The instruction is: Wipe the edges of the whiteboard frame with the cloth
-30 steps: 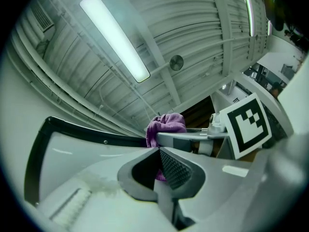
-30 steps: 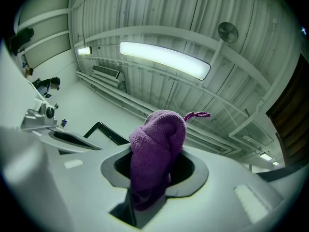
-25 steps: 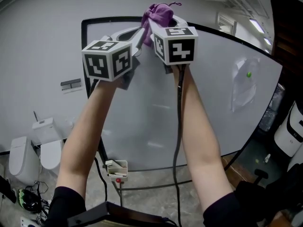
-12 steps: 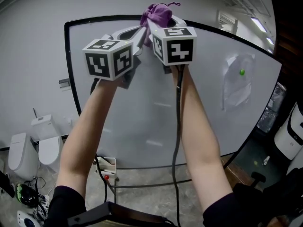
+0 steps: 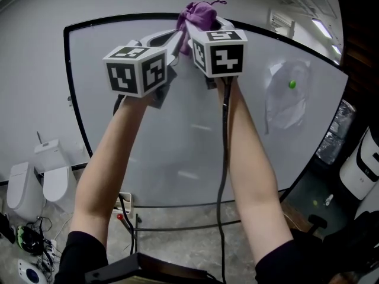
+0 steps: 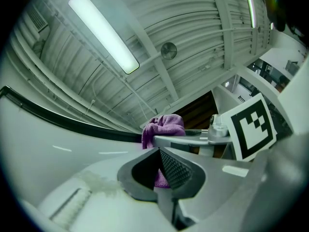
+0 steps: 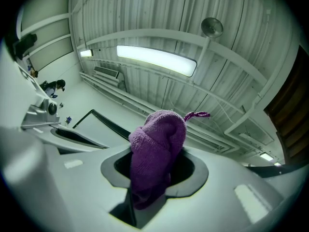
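The whiteboard (image 5: 177,147) has a black frame (image 5: 118,20) that curves across the head view. Both grippers are raised to its top edge. The purple cloth (image 5: 198,15) is bunched between the jaws of my right gripper (image 5: 203,25), which is shut on it; the cloth (image 7: 157,149) fills those jaws in the right gripper view, with the frame (image 7: 108,122) behind. My left gripper (image 5: 174,40) sits just left of the cloth with its jaws shut. In the left gripper view the cloth (image 6: 164,125) lies past the left gripper (image 6: 159,173) against the frame (image 6: 58,120).
A clear plastic sheet with a green magnet (image 5: 292,84) hangs on the board's right side. The board's stand (image 5: 133,218) is below. White fixtures (image 5: 47,170) stand on the floor at left, a white appliance (image 5: 364,164) at right. A cable (image 5: 224,158) runs down my right arm.
The board's left corner and the green magnet have slid left in the head view while both grippers keep their place, so the grippers and cloth have travelled right along the top frame.
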